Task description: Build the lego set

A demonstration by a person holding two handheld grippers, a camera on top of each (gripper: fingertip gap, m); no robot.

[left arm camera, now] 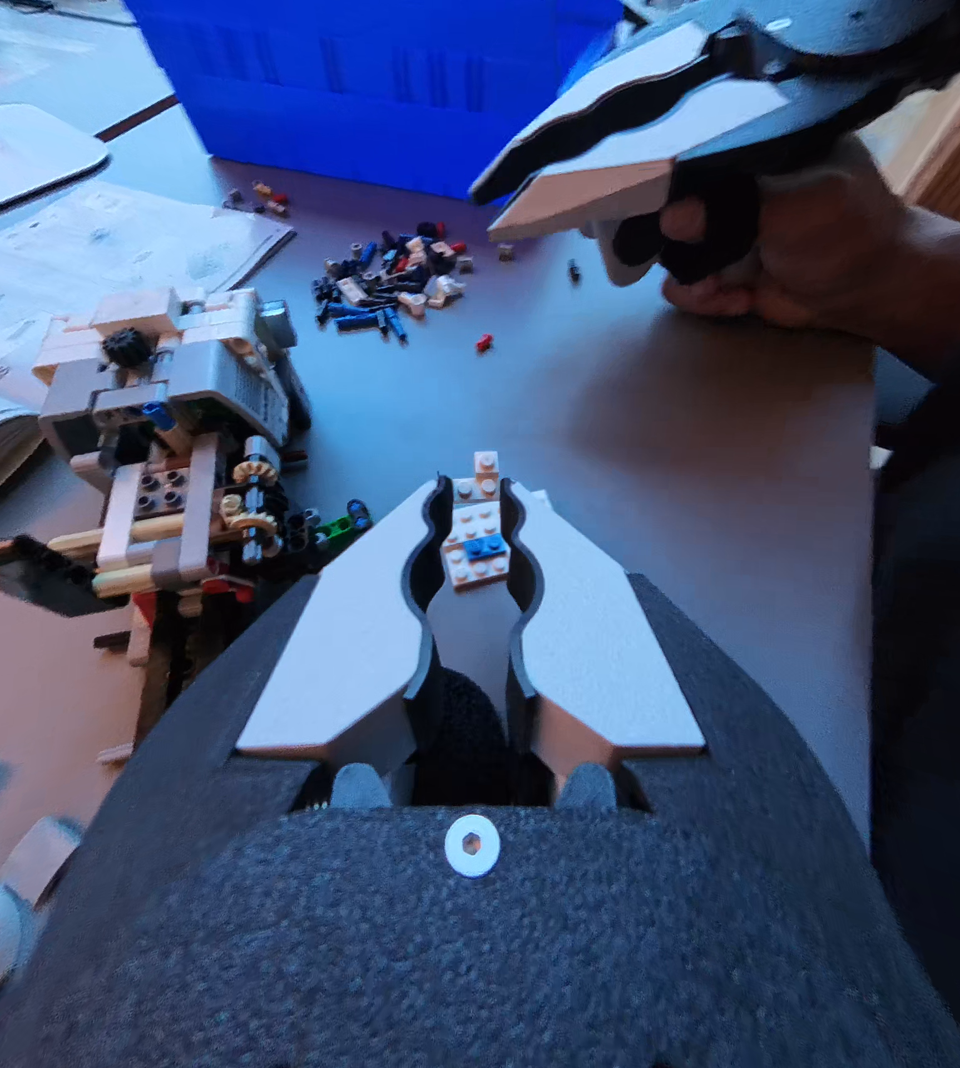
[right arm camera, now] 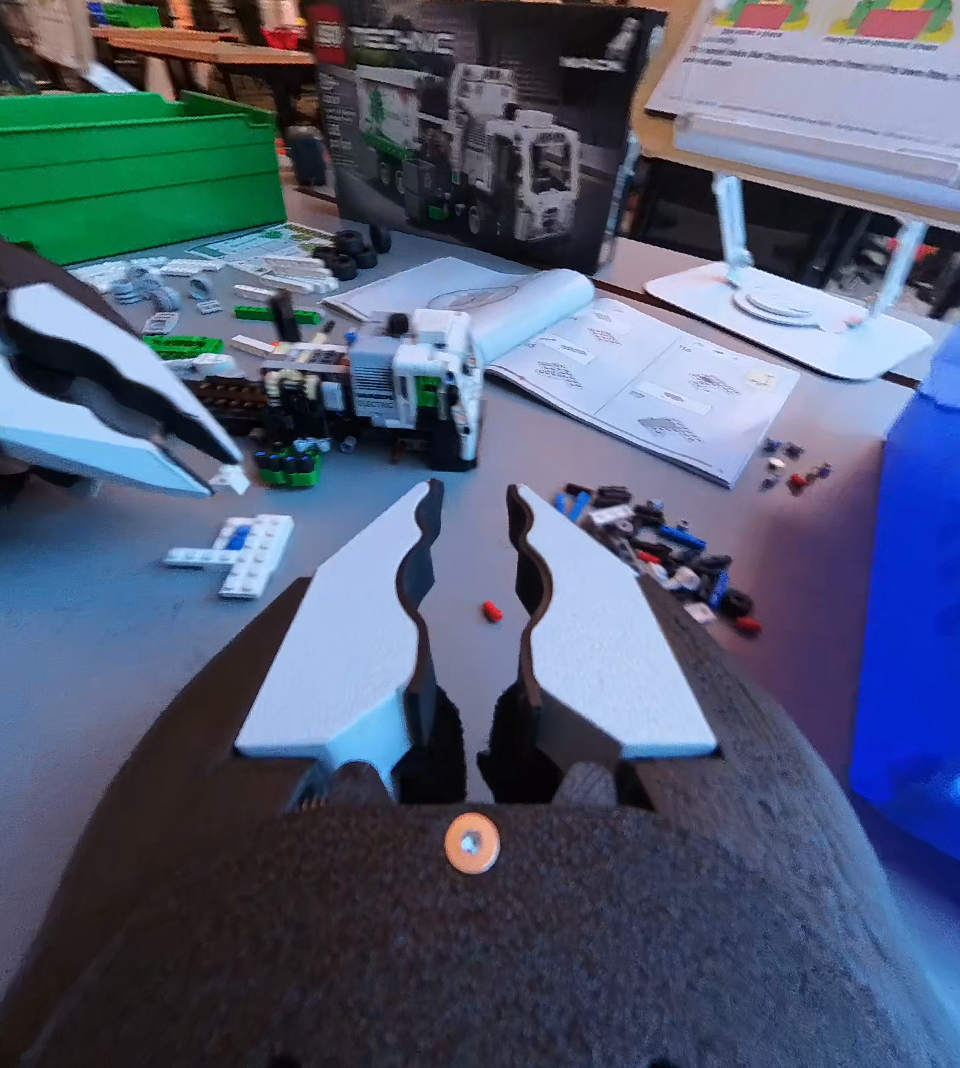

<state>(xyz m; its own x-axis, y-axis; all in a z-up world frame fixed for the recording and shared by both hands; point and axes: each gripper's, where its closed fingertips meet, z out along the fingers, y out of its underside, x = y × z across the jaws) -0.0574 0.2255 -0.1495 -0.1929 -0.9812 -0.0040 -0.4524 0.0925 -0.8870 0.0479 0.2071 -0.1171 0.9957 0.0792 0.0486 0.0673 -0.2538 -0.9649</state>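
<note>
A flat white plate assembly [left arm camera: 475, 523] with a small blue plate on top lies on the grey table; it also shows in the right wrist view [right arm camera: 252, 546]. My left gripper [left arm camera: 473, 484] hovers just above it, jaws apart, the assembly showing through the gap. In the right wrist view the left gripper [right arm camera: 224, 477] has a small white piece [right arm camera: 233, 479] by its tips; I cannot tell if it is held. The partly built truck model [left arm camera: 165, 416] [right arm camera: 391, 381] stands to the left. My right gripper [right arm camera: 473, 486] is open and empty above a tiny red piece [right arm camera: 491, 611].
A pile of small parts [right arm camera: 668, 555] [left arm camera: 391, 283] lies beside a blue bin [right arm camera: 940, 578] [left arm camera: 362, 86]. The open instruction booklet [right arm camera: 639, 375], set box [right arm camera: 477, 127], green bin [right arm camera: 108, 173], white parts and black tyres [right arm camera: 350, 248], and a white stand [right arm camera: 784, 323] lie behind. From my right tips it is roughly 7 cm to the tiny red piece [right arm camera: 491, 611]; from my left, 12 cm. Seen from the left wrist view [left arm camera: 480, 348] as well.
</note>
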